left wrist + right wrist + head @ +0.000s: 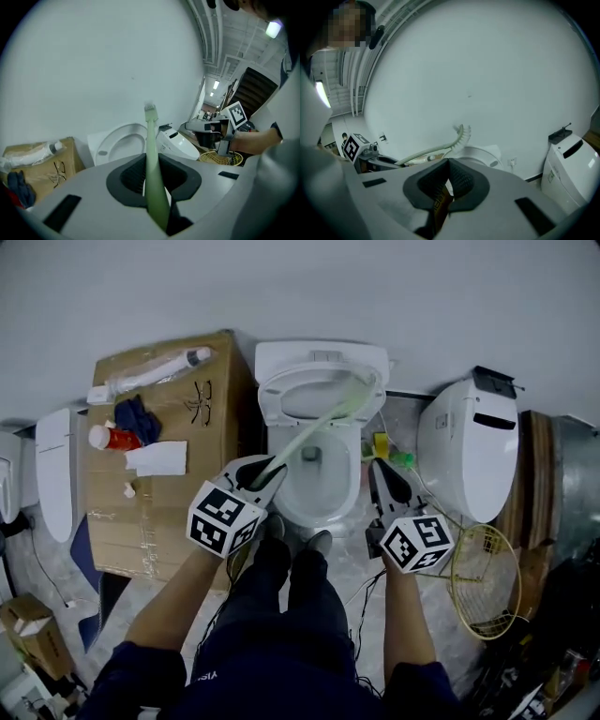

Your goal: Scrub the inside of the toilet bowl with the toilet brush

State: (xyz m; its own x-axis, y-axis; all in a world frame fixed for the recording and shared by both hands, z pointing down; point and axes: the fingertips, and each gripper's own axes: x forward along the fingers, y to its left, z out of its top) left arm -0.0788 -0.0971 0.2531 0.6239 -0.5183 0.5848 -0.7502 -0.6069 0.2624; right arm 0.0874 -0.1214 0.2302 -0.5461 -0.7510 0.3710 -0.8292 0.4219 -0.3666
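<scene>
Toilet brush (pixel 309 432) of pale green is pinched by its handle between the jaws of the left gripper (pixel 267 470), which are pressed onto it. In the left gripper view the handle (pixel 151 154) is seen running straight out from between the black pads, and the bristled head is carried high ahead of the claw, against the white wall. In the head view the head is held up by the right edge of the raised seat (pixel 281 395), above the toilet bowl (pixel 354 474) rather than down inside it. The bowl lies open just ahead of and below both claws.

The right gripper (pixel 384 479) is held beside the bowl, apart from the brush. Its jaws are pressed together at the tips and nothing is gripped (pixel 449 164). The curved brush (pixel 461 136) is seen ahead and to the left of this claw.

A cardboard box (pixel 169 512) with small items on it is found to the left of the left claw. A second white toilet (pixel 469 451) and a yellow wire basket (pixel 483 582) are found to the right of the right claw.
</scene>
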